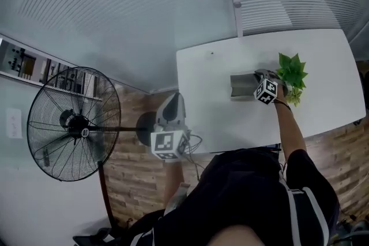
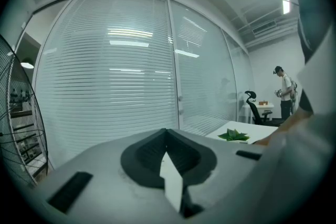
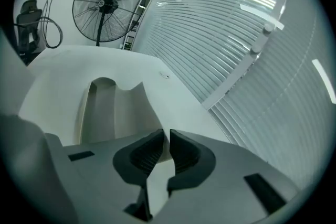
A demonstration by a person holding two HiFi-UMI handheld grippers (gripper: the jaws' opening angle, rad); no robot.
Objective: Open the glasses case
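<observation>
Where it is lying: grey rectangular glasses case (image 1: 242, 85) is sitting on the white table (image 1: 207, 95), just ahead of your right gripper (image 3: 168, 139).
Right fingers: nearly together, gripping nothing.
Left gripper (image 2: 167, 135): hanging well apart, fingers together.

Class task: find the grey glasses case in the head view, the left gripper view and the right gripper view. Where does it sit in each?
Head view: the glasses case lies right of centre, on the white table.
Left gripper view: not in it; only the table's far part shows, at the right.
Right gripper view: left of centre, on the table.
Shared landmark: the white table.
</observation>
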